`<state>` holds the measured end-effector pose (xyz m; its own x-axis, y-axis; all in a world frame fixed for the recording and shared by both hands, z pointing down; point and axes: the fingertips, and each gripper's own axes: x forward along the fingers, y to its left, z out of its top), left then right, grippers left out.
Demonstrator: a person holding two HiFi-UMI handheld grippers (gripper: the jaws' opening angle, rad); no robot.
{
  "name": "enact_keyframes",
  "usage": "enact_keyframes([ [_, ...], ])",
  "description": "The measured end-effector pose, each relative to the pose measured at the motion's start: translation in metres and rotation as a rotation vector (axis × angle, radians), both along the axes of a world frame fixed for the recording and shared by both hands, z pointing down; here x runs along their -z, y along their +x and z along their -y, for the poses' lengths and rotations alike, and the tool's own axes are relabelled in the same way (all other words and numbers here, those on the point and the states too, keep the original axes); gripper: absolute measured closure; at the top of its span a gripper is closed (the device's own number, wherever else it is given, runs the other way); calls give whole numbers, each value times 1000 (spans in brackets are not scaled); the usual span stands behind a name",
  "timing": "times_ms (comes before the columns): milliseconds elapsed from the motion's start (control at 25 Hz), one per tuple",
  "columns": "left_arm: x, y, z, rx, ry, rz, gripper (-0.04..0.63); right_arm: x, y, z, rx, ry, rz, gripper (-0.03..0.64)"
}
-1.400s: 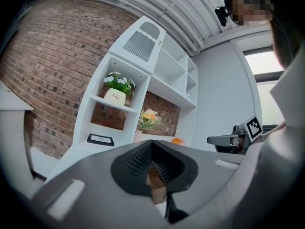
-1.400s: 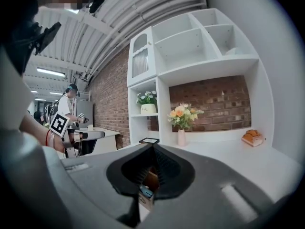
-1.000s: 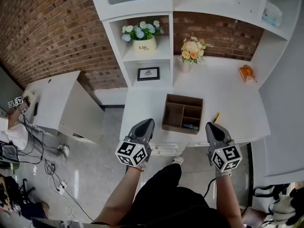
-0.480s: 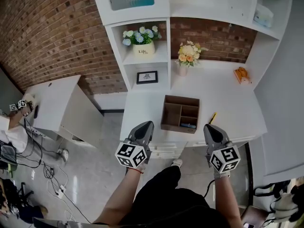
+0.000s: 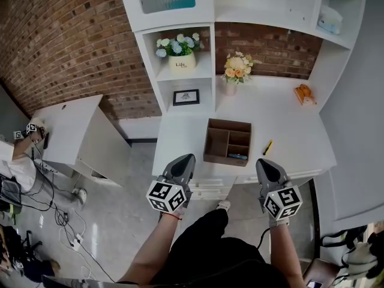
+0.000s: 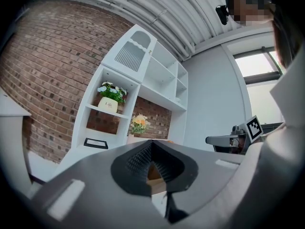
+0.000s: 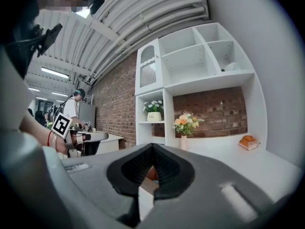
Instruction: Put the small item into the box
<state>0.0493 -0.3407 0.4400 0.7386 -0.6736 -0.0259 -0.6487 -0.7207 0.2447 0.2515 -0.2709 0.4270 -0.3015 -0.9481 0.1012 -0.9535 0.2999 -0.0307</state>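
A brown wooden box (image 5: 228, 141) with several compartments sits on the white desk (image 5: 288, 131), near its front edge. A small yellow pen-like item (image 5: 267, 147) lies on the desk just right of the box. My left gripper (image 5: 186, 159) hovers in front of the desk edge, left of the box, shut and empty. My right gripper (image 5: 264, 163) hovers below the yellow item, also shut and empty. In the left gripper view the jaws (image 6: 151, 145) meet with only a sliver of the box behind them. The right gripper (image 7: 152, 147) also shows its jaws together.
A vase of orange flowers (image 5: 236, 69) and an orange object (image 5: 303, 93) stand at the back of the desk. Shelves hold a flower pot (image 5: 179, 50) and a framed picture (image 5: 186, 96). A second white table (image 5: 72, 131) and floor cables lie to the left.
Both grippers stay shut and have hardly moved. The head view has drifted a little, so the desk and box sit slightly higher in the frame.
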Motion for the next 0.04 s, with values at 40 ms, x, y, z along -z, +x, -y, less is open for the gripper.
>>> enact_keyframes([
  [40,-1,-1,-1,0,0,1,594,-1,-1,-1,1,0,1,614],
])
